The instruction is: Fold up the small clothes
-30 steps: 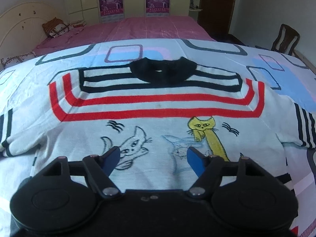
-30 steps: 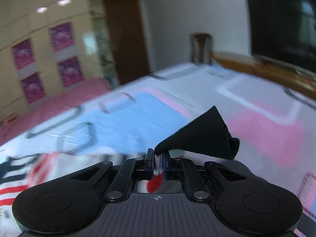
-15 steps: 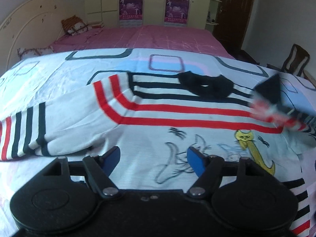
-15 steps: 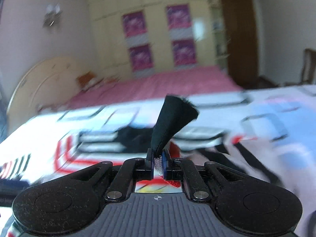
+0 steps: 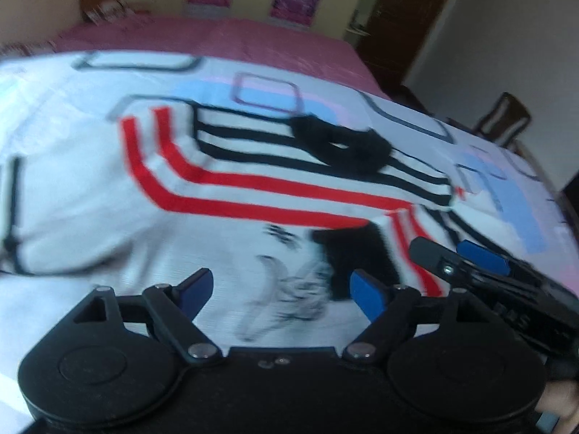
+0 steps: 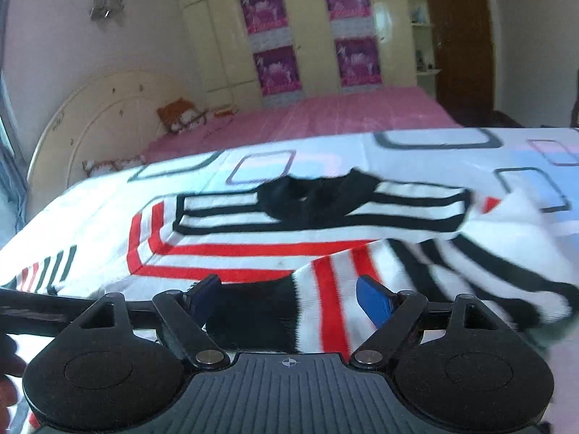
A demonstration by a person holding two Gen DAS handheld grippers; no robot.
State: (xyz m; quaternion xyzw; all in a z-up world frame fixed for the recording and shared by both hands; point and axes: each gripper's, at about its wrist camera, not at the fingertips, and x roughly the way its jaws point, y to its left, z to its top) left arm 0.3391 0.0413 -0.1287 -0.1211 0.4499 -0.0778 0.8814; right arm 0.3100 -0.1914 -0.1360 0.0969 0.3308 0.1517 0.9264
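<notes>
A white sweater (image 5: 253,195) with red and black stripes and a black collar (image 5: 340,144) lies flat on the patterned bedsheet (image 5: 54,83). Its right sleeve is folded over the front, with the black cuff (image 5: 354,253) on the cat print. My left gripper (image 5: 282,289) hovers over the sweater's lower front, jaws opening, nothing between them. My right gripper (image 6: 289,298) is over the folded sleeve (image 6: 325,307), jaws opening. The cuff (image 6: 253,311) lies between its fingers, and the pads do not press on it. The right gripper (image 5: 463,256) also shows in the left wrist view.
Beyond the sheet lies a pink bedspread (image 6: 343,112) with a cream headboard (image 6: 108,108) and a pillow (image 6: 181,114). A wardrobe with purple posters (image 6: 278,36) and a brown door (image 6: 459,36) stand behind. A wooden chair (image 5: 503,119) is at the right.
The right gripper swung the black-cuffed sleeve across over the sweater's front and opened, letting it go. The left gripper shifted sideways and its jaws widened a little.
</notes>
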